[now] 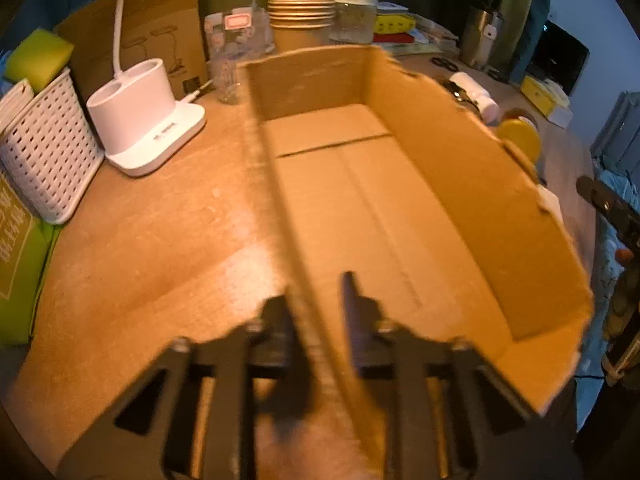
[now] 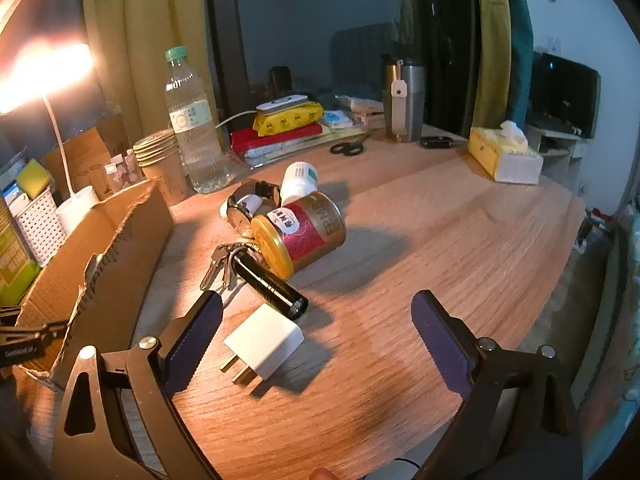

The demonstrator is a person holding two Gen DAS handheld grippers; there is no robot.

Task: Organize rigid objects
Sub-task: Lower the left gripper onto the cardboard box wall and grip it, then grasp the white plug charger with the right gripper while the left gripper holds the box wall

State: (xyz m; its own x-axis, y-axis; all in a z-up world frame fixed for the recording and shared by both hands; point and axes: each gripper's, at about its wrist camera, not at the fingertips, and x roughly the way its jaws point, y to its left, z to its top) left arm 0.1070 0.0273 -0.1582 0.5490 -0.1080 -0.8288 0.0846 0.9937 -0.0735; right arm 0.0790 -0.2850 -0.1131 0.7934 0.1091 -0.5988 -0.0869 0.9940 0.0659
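In the left wrist view my left gripper (image 1: 316,292) straddles the near left wall of an open cardboard box (image 1: 360,208), one finger outside and one inside; its jaws look closed on the wall. The box is empty inside. In the right wrist view my right gripper (image 2: 316,320) is open and empty above the table, with a white plug adapter (image 2: 266,344) between its fingers. Behind that lie a black flashlight (image 2: 268,284), keys (image 2: 220,264), a gold can (image 2: 300,232) on its side, a wristwatch (image 2: 248,204) and a white pill bottle (image 2: 300,180). The box (image 2: 100,248) stands at left.
A white lamp base (image 1: 148,120), white basket (image 1: 44,148), paper cups (image 1: 300,20) and a water bottle (image 2: 192,120) stand behind the box. Scissors (image 2: 348,146), a steel mug (image 2: 404,100) and a tissue box (image 2: 504,156) sit at the far side of the wooden table (image 2: 440,260).
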